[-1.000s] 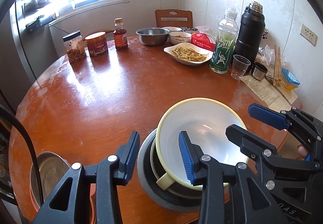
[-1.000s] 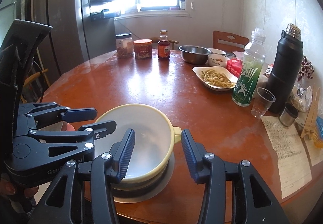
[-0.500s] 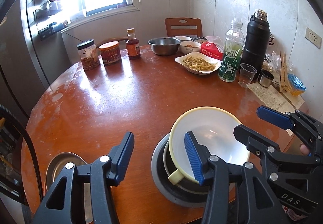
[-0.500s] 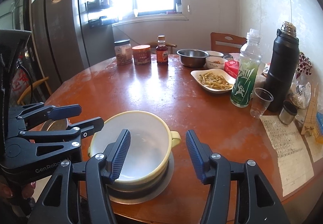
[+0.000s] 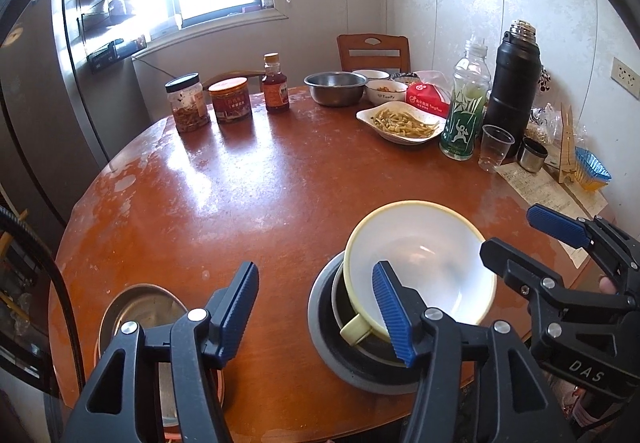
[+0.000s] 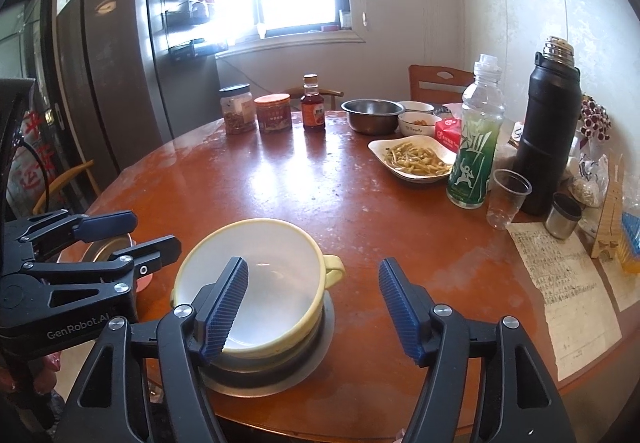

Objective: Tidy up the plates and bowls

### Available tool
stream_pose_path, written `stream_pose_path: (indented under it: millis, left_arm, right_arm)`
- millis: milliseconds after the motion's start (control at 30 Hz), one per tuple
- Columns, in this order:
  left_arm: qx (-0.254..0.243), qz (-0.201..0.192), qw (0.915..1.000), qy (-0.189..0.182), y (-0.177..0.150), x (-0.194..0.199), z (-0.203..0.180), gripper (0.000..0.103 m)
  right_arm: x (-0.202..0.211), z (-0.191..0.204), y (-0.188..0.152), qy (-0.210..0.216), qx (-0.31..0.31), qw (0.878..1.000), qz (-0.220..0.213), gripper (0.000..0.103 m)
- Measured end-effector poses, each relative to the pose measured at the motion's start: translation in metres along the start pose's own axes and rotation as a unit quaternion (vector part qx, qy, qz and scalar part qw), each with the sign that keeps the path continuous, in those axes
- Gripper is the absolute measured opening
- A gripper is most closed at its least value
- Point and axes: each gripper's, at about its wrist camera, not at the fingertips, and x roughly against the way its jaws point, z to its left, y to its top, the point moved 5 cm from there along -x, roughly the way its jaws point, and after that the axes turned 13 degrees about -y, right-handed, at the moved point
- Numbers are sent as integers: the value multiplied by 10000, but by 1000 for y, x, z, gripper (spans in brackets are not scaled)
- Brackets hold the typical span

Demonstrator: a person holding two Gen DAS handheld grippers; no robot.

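Both claws, left claw (image 5: 316, 307) and right claw (image 6: 314, 307), have just been spread and are empty, the cream two-handled ceramic bowl (image 6: 250, 283) being left nested in the grey metal dish stack (image 6: 280, 367) on the round reddish counter (image 6: 320, 183), so this placement is judged done.

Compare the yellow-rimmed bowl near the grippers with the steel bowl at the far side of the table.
1. The yellow-rimmed bowl is cream and white with a side handle; the steel bowl is bare metal with no handle showing.
2. The yellow-rimmed bowl sits tilted, nested in a stack of dishes; the steel bowl stands level on the table.
3. The yellow-rimmed bowl looks wider and shallower.

Both look empty and face up.
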Motion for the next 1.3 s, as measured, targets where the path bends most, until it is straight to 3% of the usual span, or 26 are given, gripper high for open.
stream_pose_path:
  millis: [300,433,900,1300]
  left_arm:
    - [229,170,9996,67,-19,-5,6,63]
    - [406,171,9990,-63,-25,-6,9,74]
    - [965,169,9945,-382,-27,-1,27,75]
    - [965,435,9941,-254,-34,-17,30,75]
  right_arm:
    - [-6,-8,-13,-47,-105,9998,143,74]
    - [-12,-12,-21,11,-229,9992,316,75]
    - [-23,-25,-30,491,-916,9916,767,77]
    - [-39,-19,-33,247,-734,9932,875,77]
